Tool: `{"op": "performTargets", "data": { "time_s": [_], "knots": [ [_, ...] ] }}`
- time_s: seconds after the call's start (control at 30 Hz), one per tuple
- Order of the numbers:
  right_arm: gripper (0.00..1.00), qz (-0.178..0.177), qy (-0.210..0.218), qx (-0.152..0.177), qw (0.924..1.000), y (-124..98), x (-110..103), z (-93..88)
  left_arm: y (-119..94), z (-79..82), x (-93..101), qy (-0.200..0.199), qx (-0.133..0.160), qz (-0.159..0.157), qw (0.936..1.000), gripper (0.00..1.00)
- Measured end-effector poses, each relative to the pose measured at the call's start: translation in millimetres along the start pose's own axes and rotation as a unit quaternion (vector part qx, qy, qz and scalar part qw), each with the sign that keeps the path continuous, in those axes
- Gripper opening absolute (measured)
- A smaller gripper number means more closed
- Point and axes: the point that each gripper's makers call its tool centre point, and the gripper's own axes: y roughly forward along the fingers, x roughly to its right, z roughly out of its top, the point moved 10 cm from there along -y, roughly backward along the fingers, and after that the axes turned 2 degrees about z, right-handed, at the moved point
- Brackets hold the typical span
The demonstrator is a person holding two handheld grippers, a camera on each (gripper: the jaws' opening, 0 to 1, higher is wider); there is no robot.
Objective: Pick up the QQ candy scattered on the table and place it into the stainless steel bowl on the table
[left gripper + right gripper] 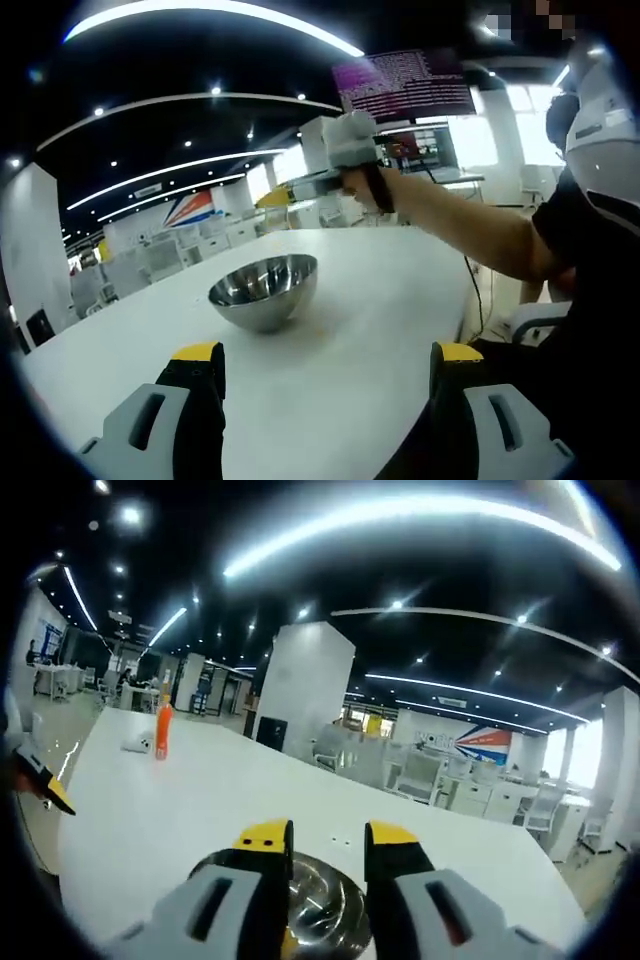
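Both grippers hover at the steel bowl (263, 290): left gripper (327, 365) fingers spread wide, right gripper (327, 842) fingers narrowly parted above it.

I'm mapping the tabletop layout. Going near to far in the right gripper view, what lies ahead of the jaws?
Shiny stainless steel bowl under the jaws → bare white table → orange bottle near the far edge.

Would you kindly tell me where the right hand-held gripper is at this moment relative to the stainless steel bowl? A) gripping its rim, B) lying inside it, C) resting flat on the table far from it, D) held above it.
D: in the left gripper view the right hand-held gripper is held in the air above the stainless steel bowl, and the right gripper view looks down onto the bowl between its jaws.
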Motion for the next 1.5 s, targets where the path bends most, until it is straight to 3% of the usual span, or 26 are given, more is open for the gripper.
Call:
{"op": "performTargets", "data": {
  "time_s": [0.23,0.4,0.57,0.7,0.8,1.13,1.37,1.5],
  "knots": [
    [0.27,0.011,-0.046,0.070,0.9965,-28,-21,52.2,0,-0.1,-0.6,0.000,0.000,0.001,1.0000,0.85],
    [0.27,0.050,-0.061,0.128,0.9887,-57,-53,85.1,-1,0.4,-1.0,0.000,0.001,0.001,1.0000,0.85],
    [0.28,0.087,-0.067,0.163,0.9806,-83,-80,99.1,-1,0.8,-1.1,0.000,0.003,0.003,1.0000,0.85],
    [0.28,0.106,-0.062,0.165,0.9785,-98,-96,96.6,-2,-0.2,-0.6,-0.002,0.003,0.004,1.0000,0.85],
    [0.28,0.119,-0.059,0.157,0.9787,-104,-107,85.3,-2,-0.5,0.4,-0.002,0.003,0.005,1.0000,0.85],
    [0.29,0.139,-0.005,0.047,0.9891,-91,-125,-0.8,-4,-0.2,4.3,-0.002,0.006,0.002,1.0000,0.85],
    [0.29,0.141,0.026,-0.015,0.9896,-83,-129,-51.8,-4,-0.5,3.8,-0.004,0.007,0.002,1.0000,0.85],
    [0.29,0.144,0.039,-0.066,0.9866,-78,-131,-86.0,-3,-0.5,3.8,-0.003,0.007,0.001,1.0000,0.85]
  ]
}}
